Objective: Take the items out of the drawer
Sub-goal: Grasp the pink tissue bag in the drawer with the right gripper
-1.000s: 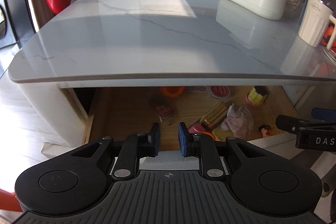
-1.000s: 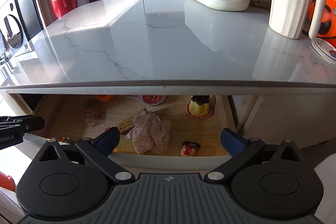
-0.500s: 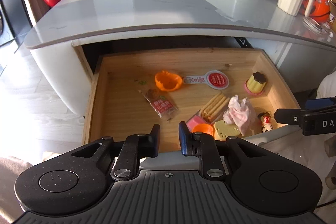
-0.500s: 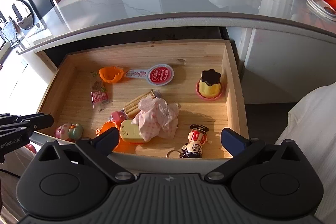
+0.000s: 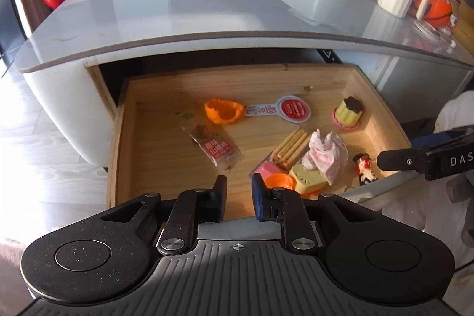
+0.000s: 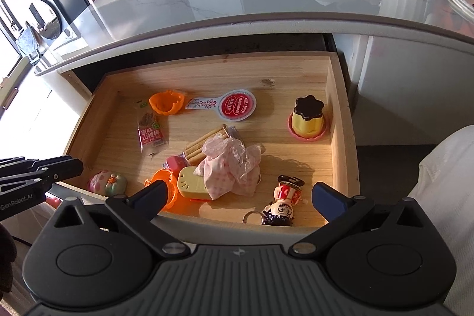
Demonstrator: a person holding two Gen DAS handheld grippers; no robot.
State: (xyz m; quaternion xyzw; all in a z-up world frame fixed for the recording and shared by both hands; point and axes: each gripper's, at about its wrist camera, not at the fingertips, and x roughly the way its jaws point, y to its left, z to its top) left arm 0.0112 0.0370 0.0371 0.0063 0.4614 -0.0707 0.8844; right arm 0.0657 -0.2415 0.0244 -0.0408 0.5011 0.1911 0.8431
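Inside the wooden drawer [image 6: 337,114], crinkled pink wrapper [image 6: 231,165] covers ridged biscuits [image 6: 204,145].

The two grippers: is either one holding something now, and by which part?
Nothing is held. The left gripper is nearly closed on air; the right gripper is wide open above the drawer.

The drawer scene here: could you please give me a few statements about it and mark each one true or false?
1. The drawer is pulled open. True.
2. The right gripper is shut on the figurine. False: its fingers are spread wide and hold nothing; the figurine lies in the drawer.
3. The pudding toy stands upright near the drawer's right wall. True.
4. The orange cup sits on the marble tabletop. False: it is inside the drawer, next to the round red tag.
5. The left gripper holds the snack packet. False: it is empty; the snack packet lies flat in the drawer.
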